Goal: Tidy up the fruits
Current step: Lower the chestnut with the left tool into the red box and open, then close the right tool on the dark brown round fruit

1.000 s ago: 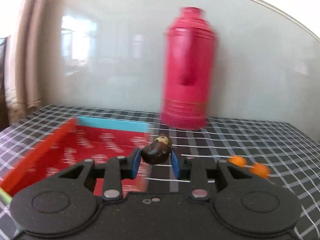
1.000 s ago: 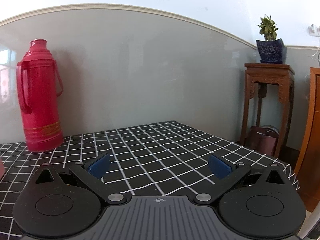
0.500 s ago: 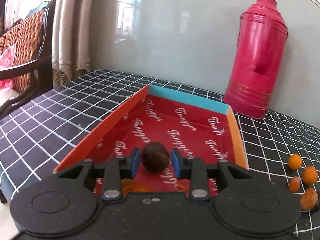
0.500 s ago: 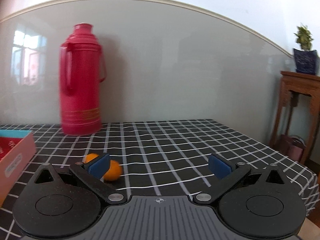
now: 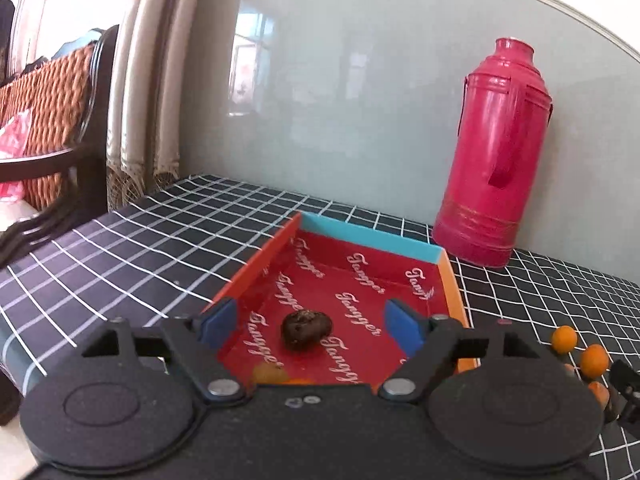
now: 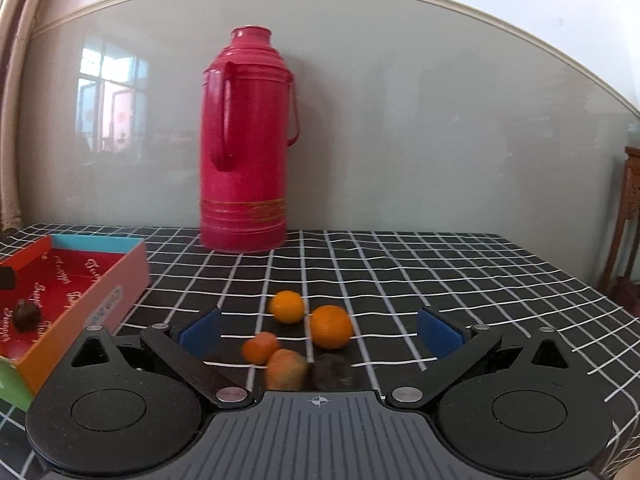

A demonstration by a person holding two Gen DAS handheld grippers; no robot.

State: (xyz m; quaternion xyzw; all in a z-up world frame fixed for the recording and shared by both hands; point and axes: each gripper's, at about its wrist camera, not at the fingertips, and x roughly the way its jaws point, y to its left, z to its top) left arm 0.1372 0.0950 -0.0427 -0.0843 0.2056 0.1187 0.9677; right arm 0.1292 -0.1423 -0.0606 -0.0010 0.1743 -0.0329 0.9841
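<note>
The left gripper [image 5: 310, 322] hangs over the red box [image 5: 453, 280], its blue pads spread wide and holding nothing. Right between them, down on the box floor, sits a dark brown fruit [image 5: 306, 329], free of both pads. Something orange [image 5: 272, 374] peeks out at the near end of the box, half hidden by the gripper body.

Over on the right, the right gripper [image 6: 320, 330] is wide open too, empty, low over the checked tablecloth [image 6: 440, 276]. Between its fingers lies a little cluster: two round oranges [image 6: 286, 306] touching side by side, two smaller orange pieces [image 6: 260, 347] nearer, and a dark fruit [image 6: 331, 370], blurred. The red thermos [image 6: 246, 144] stands upright by the wall, behind the box.
</note>
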